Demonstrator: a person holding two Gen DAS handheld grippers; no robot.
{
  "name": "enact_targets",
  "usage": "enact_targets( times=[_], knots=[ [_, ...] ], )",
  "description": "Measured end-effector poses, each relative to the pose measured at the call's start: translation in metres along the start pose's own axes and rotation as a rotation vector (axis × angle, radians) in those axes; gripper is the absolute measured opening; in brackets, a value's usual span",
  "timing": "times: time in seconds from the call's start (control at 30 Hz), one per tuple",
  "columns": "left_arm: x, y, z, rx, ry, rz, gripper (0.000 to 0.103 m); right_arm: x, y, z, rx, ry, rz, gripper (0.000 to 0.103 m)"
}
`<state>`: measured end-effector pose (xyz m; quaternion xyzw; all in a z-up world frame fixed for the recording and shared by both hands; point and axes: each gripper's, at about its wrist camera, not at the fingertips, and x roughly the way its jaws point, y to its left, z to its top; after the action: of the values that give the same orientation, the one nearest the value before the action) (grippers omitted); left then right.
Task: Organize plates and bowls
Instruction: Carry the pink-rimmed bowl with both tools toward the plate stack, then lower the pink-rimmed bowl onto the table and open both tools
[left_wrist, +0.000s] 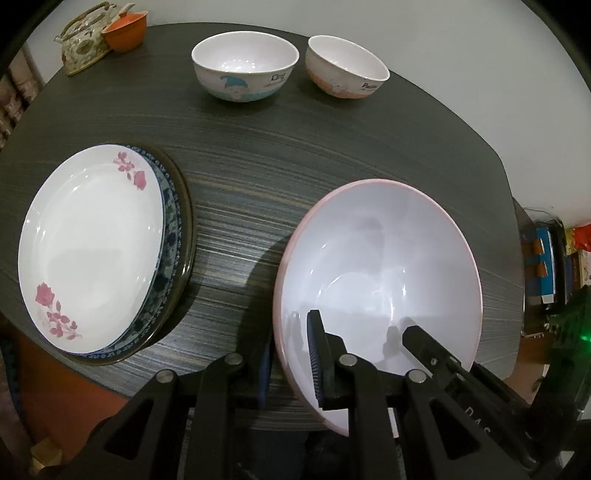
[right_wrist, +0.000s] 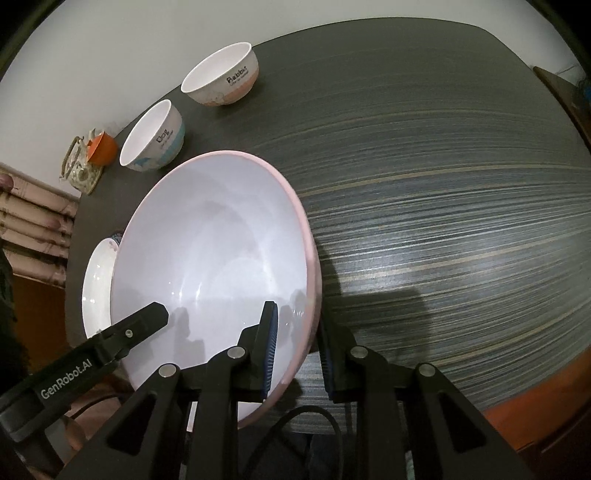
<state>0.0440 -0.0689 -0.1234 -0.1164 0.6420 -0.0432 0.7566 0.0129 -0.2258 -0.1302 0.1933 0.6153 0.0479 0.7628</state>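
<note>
A large bowl (left_wrist: 380, 266), pink outside and white inside, is held low over the dark table (left_wrist: 258, 155) by both grippers. My left gripper (left_wrist: 291, 362) is shut on its left rim, one finger inside and one outside. My right gripper (right_wrist: 299, 354) is shut on the opposite rim of the bowl (right_wrist: 214, 258). Whether the bowl touches the table I cannot tell. To the left lies a stack of plates (left_wrist: 92, 243), with a white rose-patterned one on top. At the back stand a small "Dog" bowl (left_wrist: 243, 70) and a "Rabbit" bowl (left_wrist: 347, 70).
An orange cup (left_wrist: 125, 31) and a patterned teapot (left_wrist: 83, 44) stand at the table's far left corner. A cluttered shelf (left_wrist: 546, 266) stands past the right edge. In the right wrist view, striped tabletop (right_wrist: 443, 221) stretches to the right of the bowl.
</note>
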Motion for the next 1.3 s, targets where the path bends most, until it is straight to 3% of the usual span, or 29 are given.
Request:
enact_targets(
  times=[1.23,1.3],
  knots=[
    [0.006,0.012,0.002,-0.025,0.014,-0.009,0.019,0.007,-0.001,-0.008,0.005,0.034,0.006,0.023],
    [0.005,0.012,0.003,-0.027,0.013,-0.009,0.019,0.007,-0.002,-0.008,0.015,0.03,0.007,0.034]
  ],
)
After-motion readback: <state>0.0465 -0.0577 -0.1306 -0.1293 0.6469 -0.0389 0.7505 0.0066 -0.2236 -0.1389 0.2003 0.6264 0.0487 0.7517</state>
